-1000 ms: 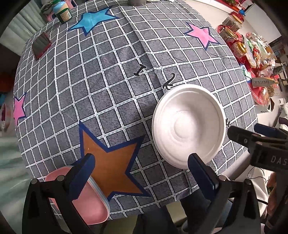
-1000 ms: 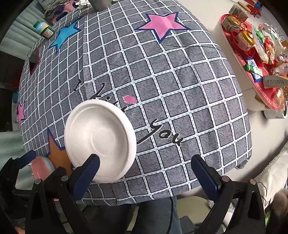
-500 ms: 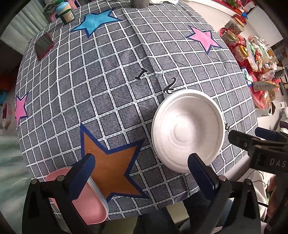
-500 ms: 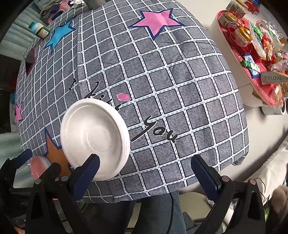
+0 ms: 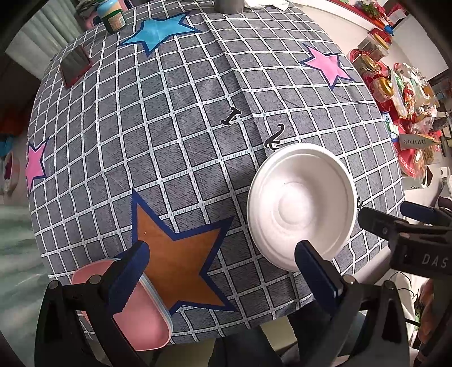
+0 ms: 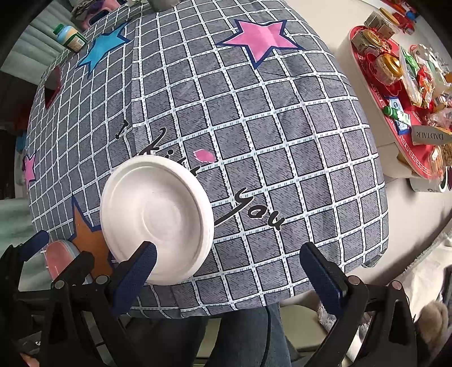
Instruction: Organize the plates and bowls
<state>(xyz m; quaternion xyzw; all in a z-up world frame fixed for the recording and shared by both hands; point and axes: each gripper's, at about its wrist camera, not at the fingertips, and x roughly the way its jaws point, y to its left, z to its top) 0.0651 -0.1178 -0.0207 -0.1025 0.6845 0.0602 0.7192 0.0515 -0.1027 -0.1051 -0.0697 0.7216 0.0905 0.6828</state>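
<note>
A white round plate (image 5: 301,204) lies upside down on the checked tablecloth near the table's front edge; it also shows in the right wrist view (image 6: 156,217). A pink plate stack (image 5: 141,319) sits at the front left corner, partly behind my left finger; it also shows in the right wrist view (image 6: 59,261). My left gripper (image 5: 221,268) is open and empty, hovering above the front edge between the two. My right gripper (image 6: 227,268) is open and empty, just right of the white plate.
A green-lidded jar (image 5: 111,14) and a dark red-framed phone (image 5: 75,66) sit at the far left of the table (image 5: 183,113). A grey cup (image 5: 228,5) stands at the far edge. A red tray of snacks (image 6: 401,93) stands on a side table to the right.
Both grippers have drawn back and up slightly from the table; the white plate looks a little farther away. Plates have not moved.
</note>
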